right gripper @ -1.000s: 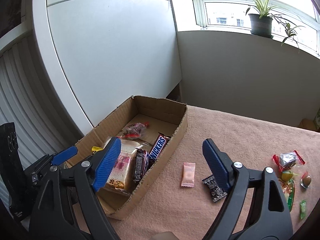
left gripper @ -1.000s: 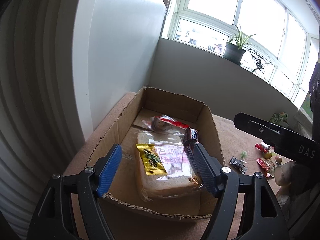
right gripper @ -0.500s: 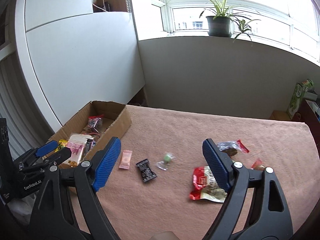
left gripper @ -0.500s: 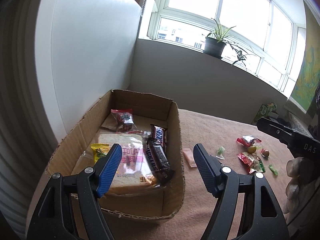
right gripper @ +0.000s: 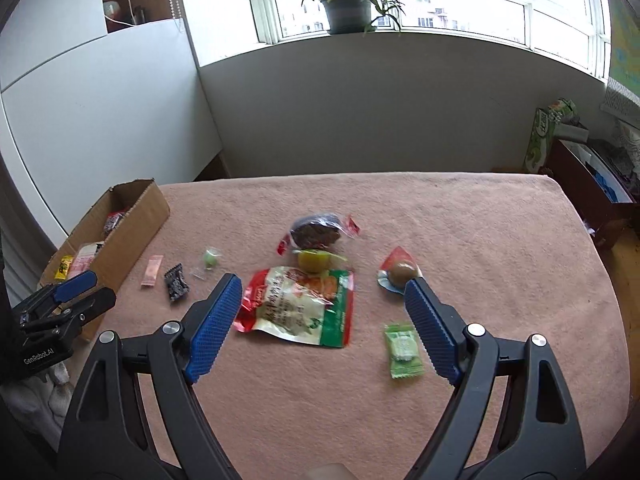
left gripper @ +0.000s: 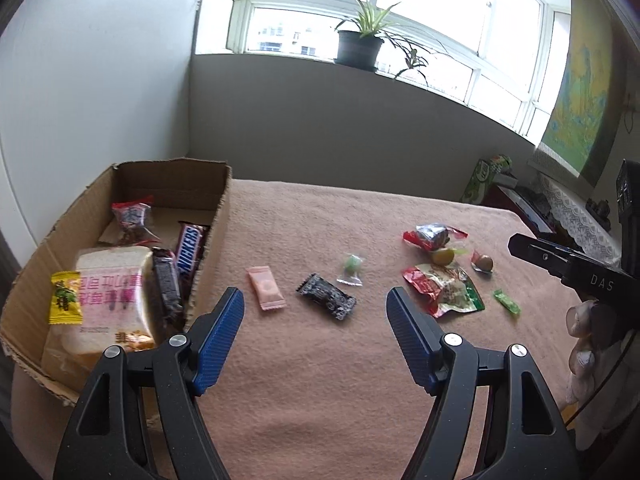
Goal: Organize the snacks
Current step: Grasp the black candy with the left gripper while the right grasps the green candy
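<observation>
Left wrist: left tongs (left gripper: 314, 306) wide, empty, above the bench (left gripper: 320, 380); box (left gripper: 214, 240) (bread, chocolate bars inside) at left. Right wrist: right tongs (right gripper: 322, 294) wide, empty, over the red-green snack bag (right gripper: 300, 308); green candy (right gripper: 403, 350) beside.

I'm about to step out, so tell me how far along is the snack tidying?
Partly done. The cardboard box already holds bread, Snickers bars and small packets. Nothing is in hand: the left gripper and right gripper are both open and empty. Left on the table cloth: the pink sachet, black wrapper, big red-green pouch and several candies.
</observation>
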A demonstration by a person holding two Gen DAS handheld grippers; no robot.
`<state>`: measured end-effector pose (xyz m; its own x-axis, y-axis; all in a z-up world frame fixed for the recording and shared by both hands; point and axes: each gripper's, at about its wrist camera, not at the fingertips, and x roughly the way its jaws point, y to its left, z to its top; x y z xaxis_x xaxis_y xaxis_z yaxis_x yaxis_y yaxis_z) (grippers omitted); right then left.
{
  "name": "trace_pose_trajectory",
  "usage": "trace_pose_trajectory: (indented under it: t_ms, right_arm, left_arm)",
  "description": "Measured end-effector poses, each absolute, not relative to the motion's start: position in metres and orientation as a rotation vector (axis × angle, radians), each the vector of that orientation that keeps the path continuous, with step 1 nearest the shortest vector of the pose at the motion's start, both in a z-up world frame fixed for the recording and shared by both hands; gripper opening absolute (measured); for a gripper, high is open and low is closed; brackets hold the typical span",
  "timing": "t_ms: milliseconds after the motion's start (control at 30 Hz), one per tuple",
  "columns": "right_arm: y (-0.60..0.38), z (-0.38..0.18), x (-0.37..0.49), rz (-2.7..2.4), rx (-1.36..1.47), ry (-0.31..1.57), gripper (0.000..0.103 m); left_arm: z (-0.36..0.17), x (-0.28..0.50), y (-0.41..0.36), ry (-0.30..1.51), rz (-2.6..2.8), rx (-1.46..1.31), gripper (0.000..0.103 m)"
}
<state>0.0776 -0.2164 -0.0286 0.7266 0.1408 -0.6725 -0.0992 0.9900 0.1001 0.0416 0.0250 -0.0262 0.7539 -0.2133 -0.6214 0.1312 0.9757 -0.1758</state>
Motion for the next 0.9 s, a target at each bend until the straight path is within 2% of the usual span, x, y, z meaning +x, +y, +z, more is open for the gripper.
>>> trace_pose_trajectory:
  t_ms: [300, 433, 533, 633, 733, 900]
  right_arm:
    - [-0.248, -0.059, 0.074, 0.070, 0.015, 0.832, 0.085]
    - [-0.249, -0.070, 0.079, 0.063, -0.016, 0.865, 0.077]
    - [-0.250, -0.078, 0.083, 0.069, -0.016, 0.881, 0.075]
    - [-0.252, -0.083, 0.086, 0.078, -0.003, 0.903, 0.067]
    - [-0.251, -0.084, 0.088, 0.079, -0.003, 0.911, 0.066]
    - [-0.246, -0.087, 0.091, 0.077, -0.025, 0.917, 0.065]
  left_arm:
    - [-0.052, 0.068, 0.005, 0.824, -0.221, -0.133, 0.072]
    - [-0.061, 0.082, -0.001, 0.876, -0.234, -0.154, 0.063]
    - [-0.067, 0.092, -0.007, 0.903, -0.223, -0.146, 0.057]
    - [-0.072, 0.100, -0.005, 0.922, -0.199, -0.156, 0.056]
    - [-0.075, 0.108, 0.000, 0.938, -0.181, -0.191, 0.055]
    - [-0.076, 0.119, -0.002, 0.937, -0.154, -0.171, 0.039]
